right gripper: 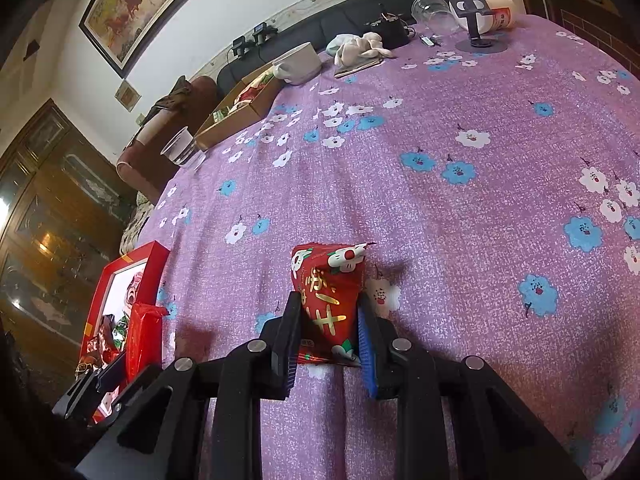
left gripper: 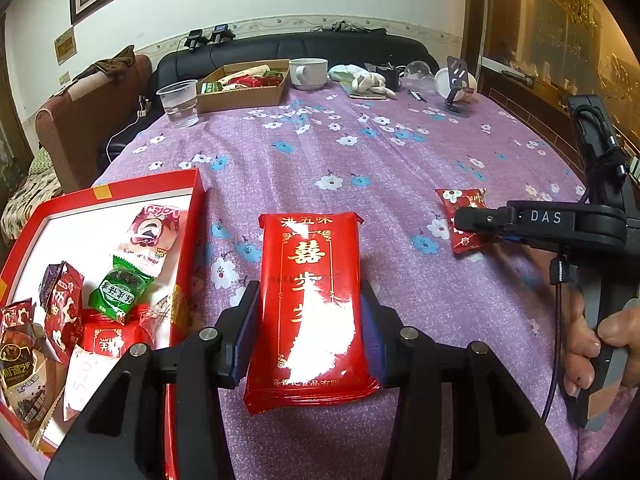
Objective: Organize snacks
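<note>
Landmark: red gift box, open, at the left edge of the tabletop.

- Contents of the box: several wrapped snacks already inside, among them a green sweet and a pink-and-white packet. Sorting looks partly done.
- Long red packet: glossy foil, gold characters, flat and rectangular. Just right of the box, not yet in it. The left gripper has its jaws closed on the packet's two long sides.
- Small red packet: pillow-shaped, white flower print, gold lettering, crimped ends. Well right of the box. The right gripper has its jaws clamped on its sides.
- Remaining, by judgement: both held packets still need placing in the box.
- Far from the box: a cardboard tray with more snacks.
</note>
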{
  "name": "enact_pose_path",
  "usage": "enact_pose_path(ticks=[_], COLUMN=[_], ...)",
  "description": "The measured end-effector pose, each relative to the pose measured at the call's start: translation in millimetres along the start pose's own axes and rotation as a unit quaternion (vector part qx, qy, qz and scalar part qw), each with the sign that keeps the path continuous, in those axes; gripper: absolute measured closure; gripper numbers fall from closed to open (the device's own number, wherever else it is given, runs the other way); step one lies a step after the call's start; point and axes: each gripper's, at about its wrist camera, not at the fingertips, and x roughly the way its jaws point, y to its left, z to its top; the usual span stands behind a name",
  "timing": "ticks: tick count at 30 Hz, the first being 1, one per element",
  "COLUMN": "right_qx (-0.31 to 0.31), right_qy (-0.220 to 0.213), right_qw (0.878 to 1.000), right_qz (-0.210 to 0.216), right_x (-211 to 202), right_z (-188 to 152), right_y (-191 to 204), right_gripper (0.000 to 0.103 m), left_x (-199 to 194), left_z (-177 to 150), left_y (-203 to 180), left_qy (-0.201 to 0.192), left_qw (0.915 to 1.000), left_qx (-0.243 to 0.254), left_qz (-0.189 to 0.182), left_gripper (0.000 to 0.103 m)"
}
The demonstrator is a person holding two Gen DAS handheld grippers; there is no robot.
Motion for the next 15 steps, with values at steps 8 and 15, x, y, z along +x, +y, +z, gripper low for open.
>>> enact_pose_path(ticks=[8,15], right_qx=[-0.001,0.005], right_qy=[-0.001,-0.018], right_qw=[1.0,1.0], right_qz=[-0.001,-0.001], right_x=[0,-7], right_z=[0,-1], right_y=[0,1], right_gripper=[0.077,0.077], left_x=[-3,-11], left_z=[0,-2], left_y=[1,7], left_qy=[-0.003,-0.01], left_qw=[1.0,0.9999], left_qx=[0.0,-0.006], left_qz=[-0.002,-0.004], left_gripper=[0.059,0.059])
